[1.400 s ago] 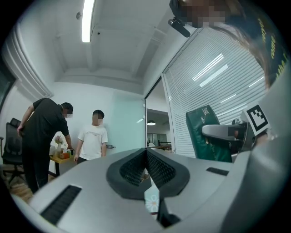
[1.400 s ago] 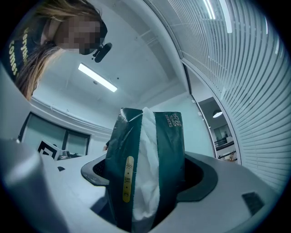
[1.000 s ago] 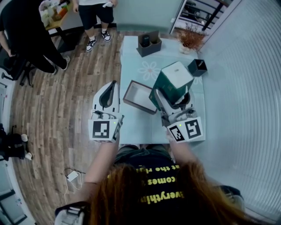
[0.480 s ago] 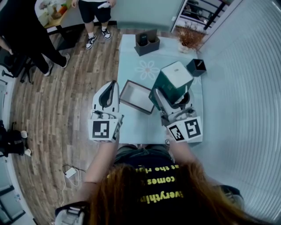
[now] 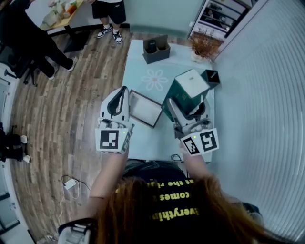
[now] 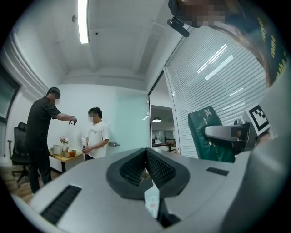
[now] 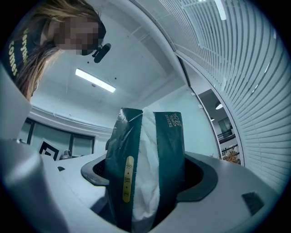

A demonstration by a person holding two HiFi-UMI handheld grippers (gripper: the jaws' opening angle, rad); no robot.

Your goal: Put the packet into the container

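The packet is a dark green bag with a white top face, held upright over the table's right half. My right gripper is shut on its lower part. In the right gripper view the packet fills the gap between the jaws, its white gusset facing the camera. The container is an open, shallow, dark-rimmed box, lying empty just left of the packet. My left gripper hovers at the container's left edge, shut with nothing in it. In the left gripper view, the left gripper points out into the room.
The pale table has a flower print. A dark organiser stands at its far end, a small black box at the right edge, and a dried plant beyond. People stand on the wood floor at upper left.
The head view has drifted, so the table and container sit slightly lower left in the picture. Both grippers keep their poses, and the right one still holds the packet.
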